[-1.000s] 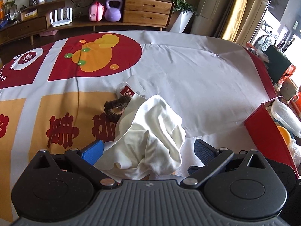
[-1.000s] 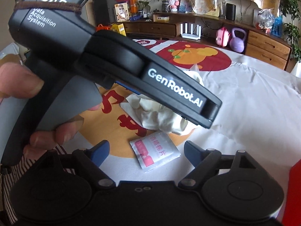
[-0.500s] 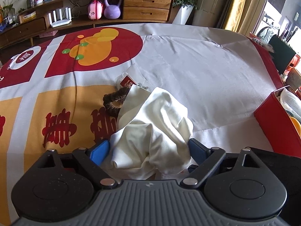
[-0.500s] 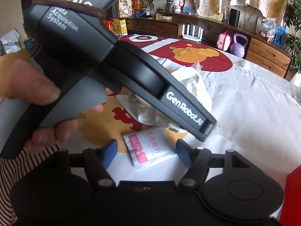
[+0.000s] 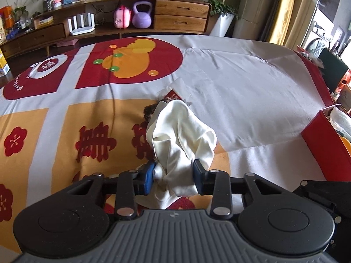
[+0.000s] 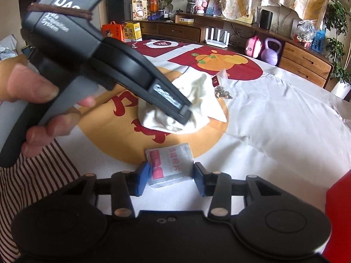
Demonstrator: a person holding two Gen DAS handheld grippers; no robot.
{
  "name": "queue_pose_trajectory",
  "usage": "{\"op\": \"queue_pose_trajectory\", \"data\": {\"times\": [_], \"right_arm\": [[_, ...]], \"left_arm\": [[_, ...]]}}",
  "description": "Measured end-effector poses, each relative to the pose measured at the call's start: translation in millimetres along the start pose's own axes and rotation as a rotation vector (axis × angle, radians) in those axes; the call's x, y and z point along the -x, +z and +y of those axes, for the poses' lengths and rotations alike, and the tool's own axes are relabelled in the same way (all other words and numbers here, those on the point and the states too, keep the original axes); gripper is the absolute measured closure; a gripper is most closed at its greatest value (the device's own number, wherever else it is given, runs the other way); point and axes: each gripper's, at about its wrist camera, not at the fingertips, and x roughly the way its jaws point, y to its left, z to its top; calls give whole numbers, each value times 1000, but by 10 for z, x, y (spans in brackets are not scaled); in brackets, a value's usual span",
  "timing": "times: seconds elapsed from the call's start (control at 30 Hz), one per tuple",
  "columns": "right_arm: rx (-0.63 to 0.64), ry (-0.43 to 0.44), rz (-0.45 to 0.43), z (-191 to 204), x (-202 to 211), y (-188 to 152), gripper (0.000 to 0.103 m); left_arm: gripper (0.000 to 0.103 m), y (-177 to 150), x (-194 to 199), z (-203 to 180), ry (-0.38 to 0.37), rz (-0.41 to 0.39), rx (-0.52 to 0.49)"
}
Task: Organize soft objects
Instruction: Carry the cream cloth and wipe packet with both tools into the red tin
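A crumpled cream cloth [image 5: 182,131] lies on the printed tablecloth [image 5: 241,87]. My left gripper [image 5: 174,173] has its jaws closing on the cloth's near end, which is bunched between the blue pads. From the right wrist view, the left gripper's dark body reaches down onto the cloth [image 6: 201,92]. A white sachet with red print [image 6: 169,162] lies flat between the pads of my right gripper [image 6: 170,177], whose jaws are closing and flank its edges without squeezing it. A brown scrunchie [image 5: 149,111] shows partly from under the cloth.
A clear packet with a red label [image 5: 173,94] lies just beyond the cloth. A red box [image 5: 322,144] with items in it stands at the table's right edge. A hand [image 6: 33,92] and striped sleeve [image 6: 39,175] are at the left. Shelves run behind the table.
Both pairs of jaws have narrowed. The left pads came in against the cream cloth and bunched it. The right pads drew in around the sachet. The left gripper's tip sank onto the cloth.
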Motion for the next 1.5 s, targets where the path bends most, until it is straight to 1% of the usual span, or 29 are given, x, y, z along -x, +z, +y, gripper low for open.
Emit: {"op": "queue_pose_trajectory", "data": {"times": [0.1,0.17,0.3,0.37,0.63,0.9,1.07,1.5], "right_arm": [[-5,-9,3,0,31,-18,61],[-10,-16,2,-3,64,-31,62],[-34,-17,-2,-15,143,-52,62],[-49,-20,-3,-21,196,-71,63],[-102,-31,-29,-84,425,-88,64],[-160,-38,-75,-153,825,-129,63],[-186,-54,-104,-206,1109,-150,63],[-237,-118,-179,-368,1821,-283,63]], "left_arm": [[73,-43,69,31,14,-11,6],[77,-69,123,42,24,-24,-1],[81,-99,240,104,13,-37,17],[84,-109,309,131,12,-47,23],[85,-129,632,240,-7,-92,55],[85,-111,952,248,-19,-119,65],[85,-123,1156,103,-42,-126,41],[85,-100,1593,-592,-123,-160,-52]]}}
